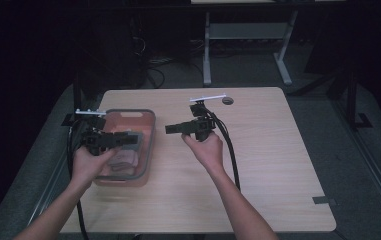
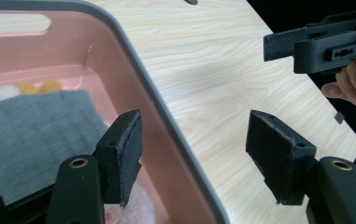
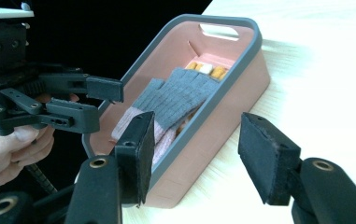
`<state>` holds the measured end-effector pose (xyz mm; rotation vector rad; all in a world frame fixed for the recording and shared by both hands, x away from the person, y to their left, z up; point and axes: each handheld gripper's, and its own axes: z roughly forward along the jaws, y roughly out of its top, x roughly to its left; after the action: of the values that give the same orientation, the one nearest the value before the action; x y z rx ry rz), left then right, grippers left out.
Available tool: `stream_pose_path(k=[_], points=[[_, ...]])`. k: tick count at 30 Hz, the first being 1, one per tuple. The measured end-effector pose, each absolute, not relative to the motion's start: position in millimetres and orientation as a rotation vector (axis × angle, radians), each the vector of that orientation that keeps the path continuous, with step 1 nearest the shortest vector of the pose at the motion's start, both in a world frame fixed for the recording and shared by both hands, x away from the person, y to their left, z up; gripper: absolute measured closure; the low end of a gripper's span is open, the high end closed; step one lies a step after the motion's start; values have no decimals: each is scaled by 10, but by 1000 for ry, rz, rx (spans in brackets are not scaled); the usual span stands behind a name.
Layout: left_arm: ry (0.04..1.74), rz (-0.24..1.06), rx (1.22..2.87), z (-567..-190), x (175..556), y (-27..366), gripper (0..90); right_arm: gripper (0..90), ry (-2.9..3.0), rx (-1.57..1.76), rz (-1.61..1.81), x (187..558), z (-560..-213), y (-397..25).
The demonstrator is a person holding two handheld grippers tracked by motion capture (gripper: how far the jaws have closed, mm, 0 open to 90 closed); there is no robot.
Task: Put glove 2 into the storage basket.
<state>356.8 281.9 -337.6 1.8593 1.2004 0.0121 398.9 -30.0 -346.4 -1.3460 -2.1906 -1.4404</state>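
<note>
Smooth pink plastic bin (image 3: 241, 88), grey knit glove (image 3: 175, 98), matt wood-grain table (image 1: 268, 150)

High view overhead, facing forward; claw views close, sharing bin (image 3: 222, 100)

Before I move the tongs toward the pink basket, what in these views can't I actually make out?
- Basket floor: right gripper view, hidden under the grey glove.
- Yellow and white bits at the far end: too small to identify; glove covers part.
- Glove in the left gripper view: cut off by the edge and the left tongs.
- High view: basket contents dim, under the left tongs.
</note>
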Motion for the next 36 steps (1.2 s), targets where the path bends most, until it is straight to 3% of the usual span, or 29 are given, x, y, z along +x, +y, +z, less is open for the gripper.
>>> stream_pose_path(k=[36], points=[[1041,-52,1915,-3436,3471,1947,294,406,-2107,-1538,-1488,3787,-3505,-1363]])
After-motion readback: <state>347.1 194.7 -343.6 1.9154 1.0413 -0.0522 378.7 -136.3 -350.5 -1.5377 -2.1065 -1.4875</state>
